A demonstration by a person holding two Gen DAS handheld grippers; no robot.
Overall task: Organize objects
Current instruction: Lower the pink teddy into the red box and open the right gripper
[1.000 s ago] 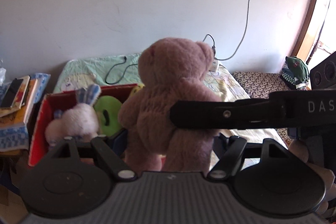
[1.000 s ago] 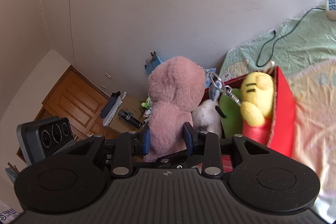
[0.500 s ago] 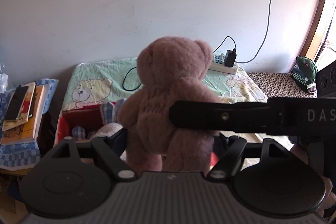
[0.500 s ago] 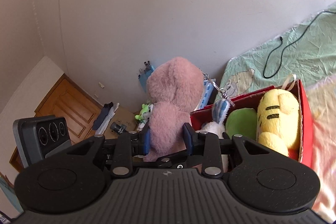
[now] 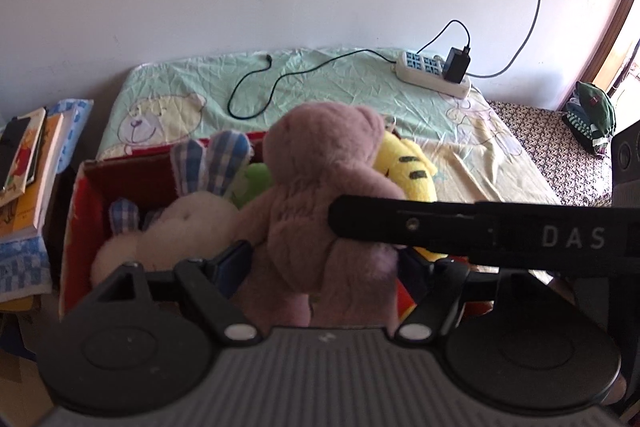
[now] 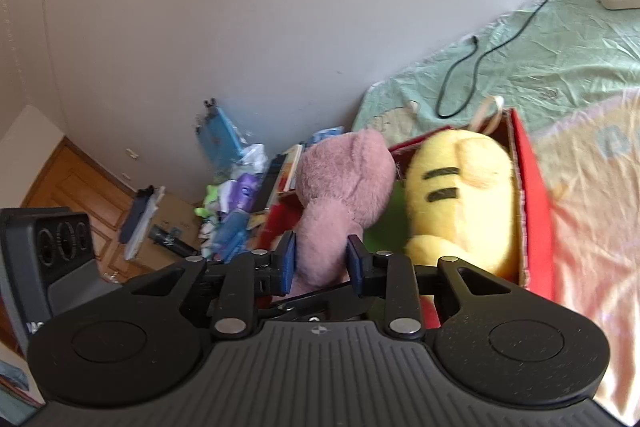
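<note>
Right gripper (image 6: 320, 259) pinching pink bear (image 6: 340, 195) over red box (image 6: 536, 195), yellow plush (image 6: 460, 203) alongside; left gripper (image 5: 324, 267) likewise.

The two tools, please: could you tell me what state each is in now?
Left tool: shut on the pink plush teddy bear.
Right tool: shut on the same bear.

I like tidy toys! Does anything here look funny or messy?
A bit. The pink bear is not in the red box yet; both grippers pinch it above the other toys. A pile of clutter sits by the wall, and a black cable lies loose across the bed.
</note>
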